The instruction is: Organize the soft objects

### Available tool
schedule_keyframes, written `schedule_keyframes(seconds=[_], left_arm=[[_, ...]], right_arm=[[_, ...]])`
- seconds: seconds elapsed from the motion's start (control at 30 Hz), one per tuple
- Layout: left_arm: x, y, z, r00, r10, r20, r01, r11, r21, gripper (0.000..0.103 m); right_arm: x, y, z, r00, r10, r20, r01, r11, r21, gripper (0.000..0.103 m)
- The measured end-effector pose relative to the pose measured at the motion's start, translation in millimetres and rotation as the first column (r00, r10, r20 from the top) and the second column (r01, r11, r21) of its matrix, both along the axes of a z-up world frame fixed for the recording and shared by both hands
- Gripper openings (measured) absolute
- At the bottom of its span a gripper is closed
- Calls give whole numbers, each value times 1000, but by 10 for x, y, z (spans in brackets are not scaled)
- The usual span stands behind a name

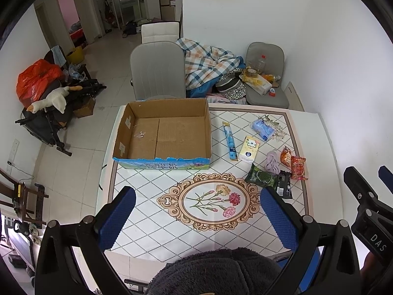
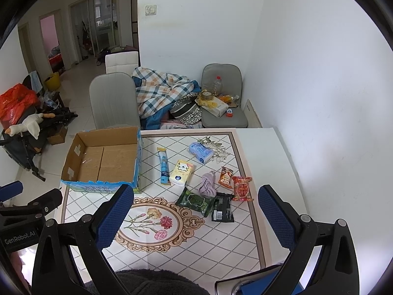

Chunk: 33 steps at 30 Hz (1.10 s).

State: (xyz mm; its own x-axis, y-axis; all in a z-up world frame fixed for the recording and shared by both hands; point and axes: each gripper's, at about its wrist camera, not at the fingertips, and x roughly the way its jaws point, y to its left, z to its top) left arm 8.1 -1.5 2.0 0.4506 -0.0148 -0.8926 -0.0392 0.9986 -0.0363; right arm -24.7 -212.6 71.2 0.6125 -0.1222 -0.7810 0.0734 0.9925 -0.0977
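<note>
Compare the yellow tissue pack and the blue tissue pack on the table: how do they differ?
The yellow tissue pack is pale yellow with a cartoon print; the blue tissue pack is light blue. The yellow one lies beside the long blue tube, nearer the cardboard box; the blue one sits farther back, over the leaf print at the table's far side. Both are soft rectangular packs lying flat, untouched, outside the box.

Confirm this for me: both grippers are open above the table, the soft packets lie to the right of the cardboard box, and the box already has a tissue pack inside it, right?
Not quite. The cardboard box is empty, as the left wrist view shows; the tissue pack lies on the table to its right. The rest holds: left gripper and right gripper are open.
</note>
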Motion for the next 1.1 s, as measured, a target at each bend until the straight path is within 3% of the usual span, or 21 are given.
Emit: schedule_keyframes(seconds=[1.1], left_arm=[[14,68,52,1000,6,9,-6,1000,-4,103]], right_arm=[[51,13,1,1000,13,8,-13,1000,17,103]])
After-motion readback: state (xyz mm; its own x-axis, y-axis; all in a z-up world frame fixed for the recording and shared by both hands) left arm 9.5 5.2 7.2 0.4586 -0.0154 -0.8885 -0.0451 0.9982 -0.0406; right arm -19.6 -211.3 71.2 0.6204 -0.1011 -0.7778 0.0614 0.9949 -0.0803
